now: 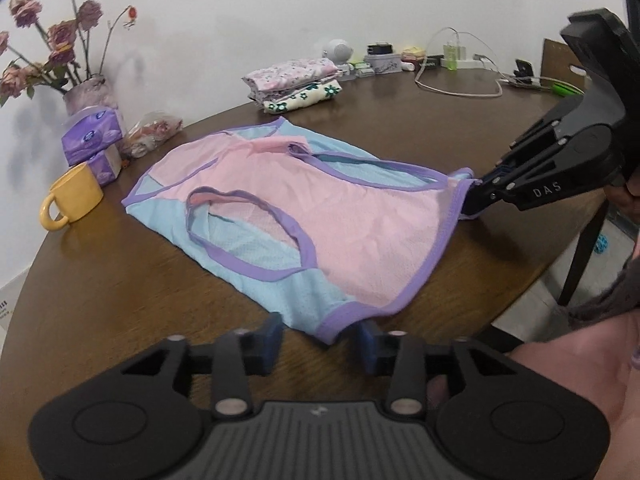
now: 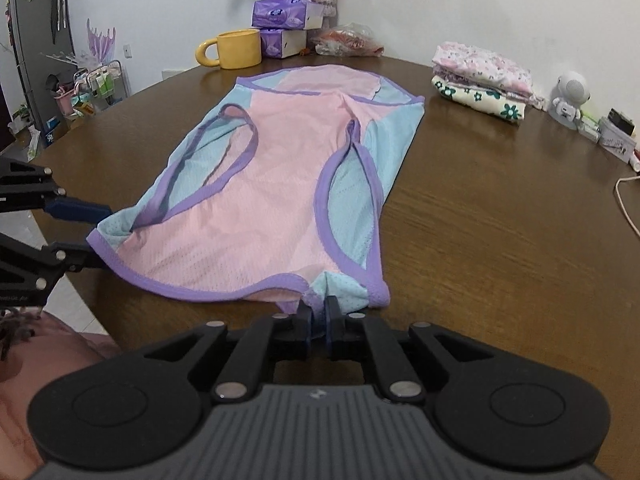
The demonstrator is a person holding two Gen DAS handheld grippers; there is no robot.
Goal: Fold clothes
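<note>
A pink and light-blue sleeveless top (image 1: 360, 232) (image 2: 276, 200) with purple trim lies flat on the round brown table (image 1: 120, 280) (image 2: 480, 240). In the left wrist view my left gripper (image 1: 320, 340) stands open, and the near purple hem corner (image 1: 332, 326) lies between its blue pads without being pressed. The right wrist view shows that same gripper (image 2: 86, 234) at the left edge, its jaws apart around the corner. My right gripper (image 2: 318, 318) (image 1: 474, 196) is shut on the other hem corner, pinching purple and blue cloth at the table's edge.
A yellow mug (image 1: 76, 196) (image 2: 236, 48), purple tissue packs (image 1: 94, 140), a vase of dried roses (image 1: 86, 94) and a plastic bag (image 1: 154, 132) stand beyond the top. A stack of folded clothes (image 1: 296, 82) (image 2: 486, 80), a small white speaker (image 2: 568, 98) and cables (image 1: 460, 88) lie at the back.
</note>
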